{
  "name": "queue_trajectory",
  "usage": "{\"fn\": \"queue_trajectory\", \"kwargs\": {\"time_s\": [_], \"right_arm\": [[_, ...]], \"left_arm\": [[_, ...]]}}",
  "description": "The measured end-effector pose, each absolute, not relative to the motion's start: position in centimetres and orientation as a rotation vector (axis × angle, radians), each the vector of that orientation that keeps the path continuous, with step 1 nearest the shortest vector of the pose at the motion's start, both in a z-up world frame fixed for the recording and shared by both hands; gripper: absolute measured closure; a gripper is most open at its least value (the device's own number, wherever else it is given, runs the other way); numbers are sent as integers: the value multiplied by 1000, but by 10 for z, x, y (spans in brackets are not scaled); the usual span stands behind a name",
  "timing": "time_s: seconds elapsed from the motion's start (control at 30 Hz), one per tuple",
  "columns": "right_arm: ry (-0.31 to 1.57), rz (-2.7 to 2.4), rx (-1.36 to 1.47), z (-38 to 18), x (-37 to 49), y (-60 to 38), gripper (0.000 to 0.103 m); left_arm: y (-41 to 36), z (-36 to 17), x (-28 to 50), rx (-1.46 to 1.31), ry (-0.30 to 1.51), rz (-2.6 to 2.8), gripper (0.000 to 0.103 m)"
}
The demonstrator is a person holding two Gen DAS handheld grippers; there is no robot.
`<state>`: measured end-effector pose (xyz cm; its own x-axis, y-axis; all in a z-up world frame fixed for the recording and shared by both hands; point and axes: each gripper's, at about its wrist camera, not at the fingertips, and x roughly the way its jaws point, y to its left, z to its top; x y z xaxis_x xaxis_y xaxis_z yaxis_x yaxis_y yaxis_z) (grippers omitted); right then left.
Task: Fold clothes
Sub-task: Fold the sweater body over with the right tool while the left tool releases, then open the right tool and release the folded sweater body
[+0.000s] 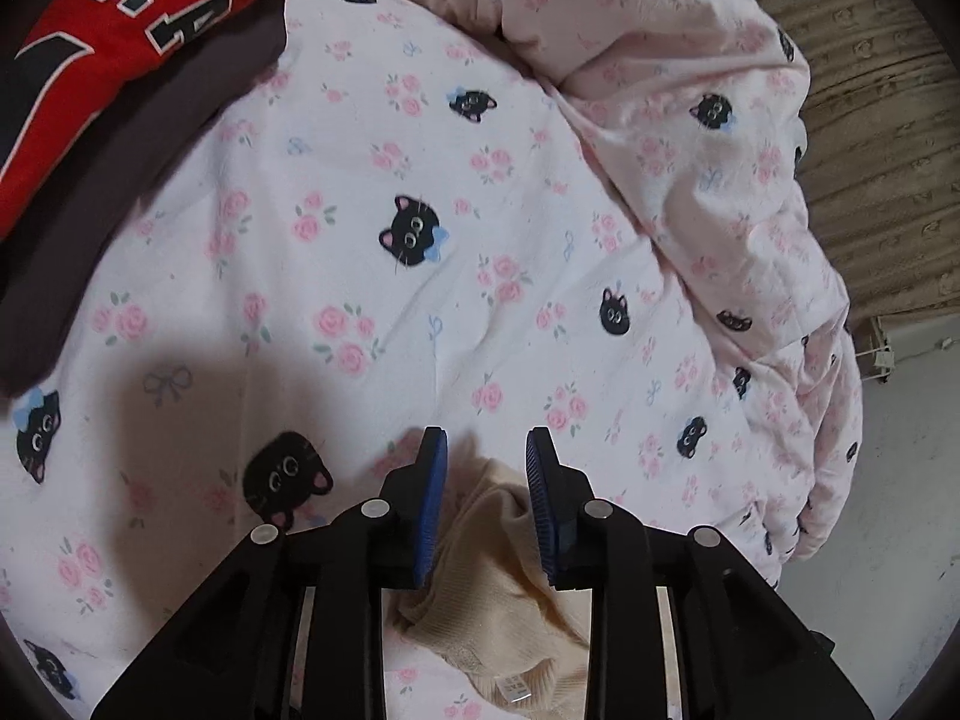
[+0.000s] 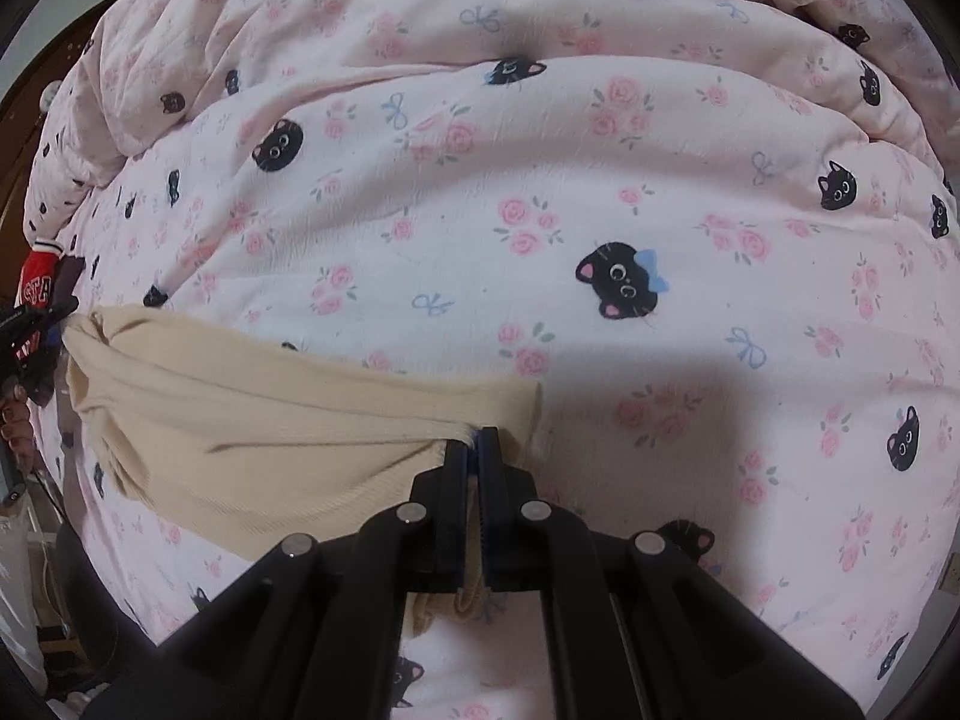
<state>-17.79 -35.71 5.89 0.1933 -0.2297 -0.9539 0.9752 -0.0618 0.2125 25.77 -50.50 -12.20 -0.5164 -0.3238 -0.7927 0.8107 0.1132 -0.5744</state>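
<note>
Cream top [image 2: 252, 420] on the cat-print bed [image 2: 540, 180]

Our right claw [image 2: 479, 435] pinches the top's edge; only our left claw [image 1: 486, 450] view shows it spread over the top, with a red shirt [image 1: 120, 48] far beyond.

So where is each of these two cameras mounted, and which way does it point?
Left wrist view: sits behind the left tongs, looking down at the pink cat-print quilt; its open blue pads straddle the cream ribbed knit garment.
Right wrist view: sits behind the right tongs, facing steeply down; they pinch the garment's edge.
Shared: garment, quilt, and the red lettered jersey.
</note>
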Motion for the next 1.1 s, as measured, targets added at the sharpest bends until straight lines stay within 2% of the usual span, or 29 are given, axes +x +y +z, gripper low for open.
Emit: {"fn": "queue_trajectory", "kwargs": {"time_s": [0.33,0.6,0.67,0.7,0.73,0.97,1.1], "right_arm": [[972,-1188,1168,99,-164,-360,99],[1070,-1246,1233,59,-174,-379,99],[1087,-1288,1230,55,-177,-380,88],[1088,-1331,1212,58,-180,-379,73],[1088,-1374,1193,62,-182,-378,64],[1058,-1429,895,110,-150,-362,64],[1050,-1218,716,123,-84,-348,64]], "left_arm": [[-502,-111,250,523,1434,-1623,80],[-486,-107,254,558,1349,-1662,79],[-483,-109,260,560,1326,-1663,79],[-482,-111,263,554,1321,-1664,79],[-482,-113,267,538,1319,-1662,79],[-481,-132,277,511,1357,-1676,79],[-463,-132,274,515,1361,-1759,79]]}}
